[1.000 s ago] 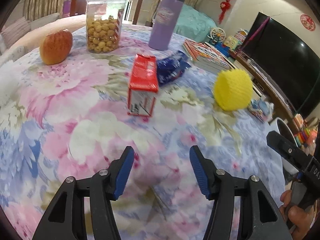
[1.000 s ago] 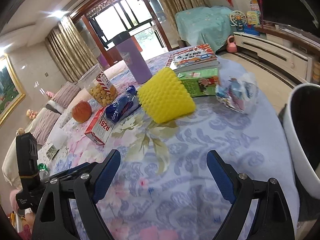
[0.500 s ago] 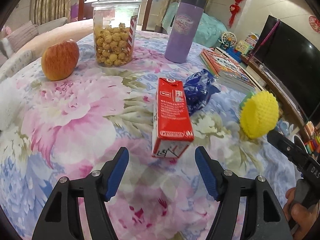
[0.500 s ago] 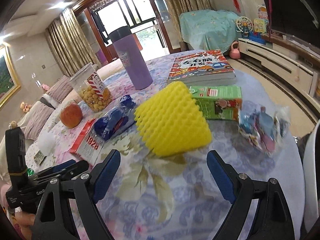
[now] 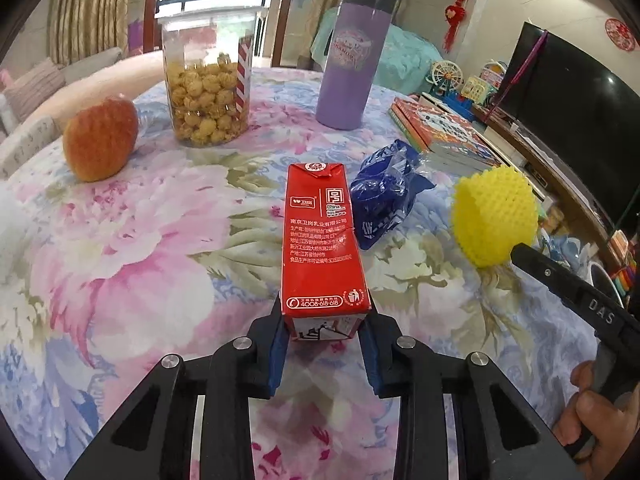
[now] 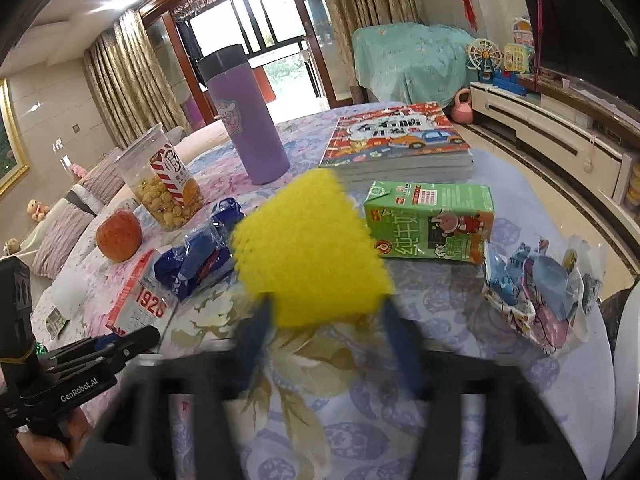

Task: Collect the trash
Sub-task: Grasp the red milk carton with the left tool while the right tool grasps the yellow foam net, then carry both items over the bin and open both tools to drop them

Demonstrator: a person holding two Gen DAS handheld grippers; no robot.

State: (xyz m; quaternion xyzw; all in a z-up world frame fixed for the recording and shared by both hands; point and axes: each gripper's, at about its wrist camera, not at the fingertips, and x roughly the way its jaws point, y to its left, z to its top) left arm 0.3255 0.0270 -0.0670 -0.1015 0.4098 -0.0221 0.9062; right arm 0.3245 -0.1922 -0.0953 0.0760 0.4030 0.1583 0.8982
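A red milk carton (image 5: pixel 322 240) lies on the flowered tablecloth; it also shows in the right wrist view (image 6: pixel 138 300). My left gripper (image 5: pixel 323 326) is shut on its near end. A yellow foam fruit net (image 6: pixel 308 252) lies further right, and it shows in the left wrist view (image 5: pixel 494 216) too. My right gripper (image 6: pixel 324 334) is blurred, its jaws narrowed around the net's near edge. A crumpled blue wrapper (image 5: pixel 386 196) lies between carton and net. A green drink carton (image 6: pixel 432 220) and a clear snack bag (image 6: pixel 536 296) lie to the right.
An apple (image 5: pixel 100 144), a popcorn jar (image 5: pixel 206 80), a purple flask (image 5: pixel 352 56) and a stack of books (image 6: pixel 400 140) stand at the back. A white bin rim (image 6: pixel 626 380) is off the table's right edge. A TV (image 5: pixel 576 120) stands beyond.
My left gripper moved forward and closed on the red carton. My right gripper moved forward to the yellow net and its jaws closed in around it.
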